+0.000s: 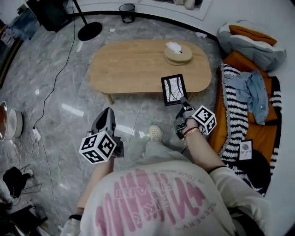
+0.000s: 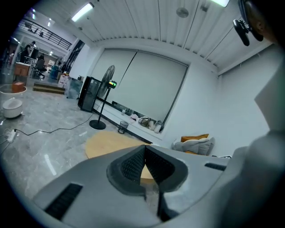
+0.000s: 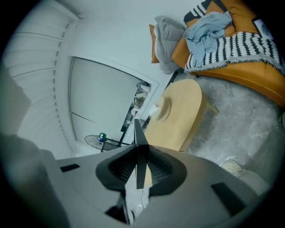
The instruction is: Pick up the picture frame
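The picture frame (image 1: 174,89) is black-rimmed with a white branch drawing. It is held up in the air in front of the low wooden table (image 1: 133,69), and my right gripper (image 1: 183,103) is shut on its lower corner. In the right gripper view the frame (image 3: 136,136) shows edge-on as a thin dark blade pinched between the pads of the right gripper (image 3: 139,168). My left gripper (image 1: 108,116) hangs to the left over the floor, apart from the frame. Its jaws (image 2: 144,153) meet at the tips with nothing between them.
A round wooden tissue holder (image 1: 178,54) sits on the table's right end. An orange sofa with a striped blanket (image 1: 237,115) and a blue garment (image 1: 252,92) lies at the right. A fan base (image 1: 90,31), a bin (image 1: 127,12) and a floor cable (image 1: 50,92) are at the left and back. My shoe (image 1: 155,133) is below the frame.
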Demonstrator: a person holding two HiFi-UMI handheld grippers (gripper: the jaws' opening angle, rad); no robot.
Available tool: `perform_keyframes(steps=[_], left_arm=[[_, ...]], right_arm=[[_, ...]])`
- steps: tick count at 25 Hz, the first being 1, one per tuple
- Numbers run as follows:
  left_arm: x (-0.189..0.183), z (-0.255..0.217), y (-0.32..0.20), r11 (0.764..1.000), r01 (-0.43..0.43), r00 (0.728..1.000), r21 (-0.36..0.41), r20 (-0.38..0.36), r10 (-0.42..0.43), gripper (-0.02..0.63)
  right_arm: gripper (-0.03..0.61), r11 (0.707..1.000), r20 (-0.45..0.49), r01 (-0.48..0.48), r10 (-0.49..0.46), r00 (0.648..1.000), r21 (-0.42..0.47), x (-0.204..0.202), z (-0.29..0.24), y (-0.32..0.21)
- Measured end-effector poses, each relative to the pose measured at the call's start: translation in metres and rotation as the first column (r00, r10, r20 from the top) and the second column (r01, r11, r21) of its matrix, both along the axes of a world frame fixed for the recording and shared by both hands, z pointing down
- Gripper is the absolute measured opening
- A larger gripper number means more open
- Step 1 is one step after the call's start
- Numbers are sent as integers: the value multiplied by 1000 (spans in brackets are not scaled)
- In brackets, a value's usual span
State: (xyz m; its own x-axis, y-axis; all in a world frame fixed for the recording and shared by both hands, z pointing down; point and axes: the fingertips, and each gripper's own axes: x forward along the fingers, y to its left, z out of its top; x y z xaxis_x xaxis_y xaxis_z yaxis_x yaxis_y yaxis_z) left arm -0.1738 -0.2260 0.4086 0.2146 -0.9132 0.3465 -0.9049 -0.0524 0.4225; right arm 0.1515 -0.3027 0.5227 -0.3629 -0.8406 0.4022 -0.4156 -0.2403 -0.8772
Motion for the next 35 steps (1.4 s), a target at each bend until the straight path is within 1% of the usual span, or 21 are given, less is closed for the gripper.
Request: perform_keyframes(steps=[2, 5, 9, 12, 16, 21, 25, 29, 32, 35], left_arm=[[-1, -13, 2, 1000, 8, 1000, 24, -6, -8, 3], [-2, -32, 4, 998, -5, 1000, 62, -13, 5, 3], [-4, -62, 6, 992, -19, 1000, 125, -12, 20, 3], [-7, -84, 11, 985, -10, 1000, 170, 10, 8, 3], [-15, -105, 23, 976, 4, 1000, 216, 23, -9, 3], [-19, -126, 39, 966, -12, 999, 259, 50, -1, 3], [-22, -140, 58, 955, -26, 999, 296, 51, 11, 3], [-24, -143, 80, 952, -31, 997, 304, 73, 10, 3], [-19, -144, 95, 951, -39, 996, 306, 83, 14, 3], [-11, -143, 106, 952, -51, 995, 303, 93, 23, 3]], right_arm=[[80, 999, -5, 13, -12, 1000, 49, -3, -24, 0], [80, 992, -16, 32, -30, 999, 118, -12, -59, 2], [80, 975, -29, 66, -61, 998, 213, -30, -104, 4], [78, 956, -68, 100, -85, 994, 275, -41, -135, 9], [78, 926, -155, 159, -111, 982, 344, -55, -171, 22], [78, 893, -245, 224, -134, 960, 390, -75, -201, 43], [78, 867, -334, 275, -136, 933, 415, -87, -216, 67], [78, 850, -373, 299, -133, 918, 434, -95, -228, 93], [78, 835, -420, 324, -125, 899, 445, -96, -236, 111], [78, 832, -429, 336, -133, 893, 441, -95, -237, 125]])
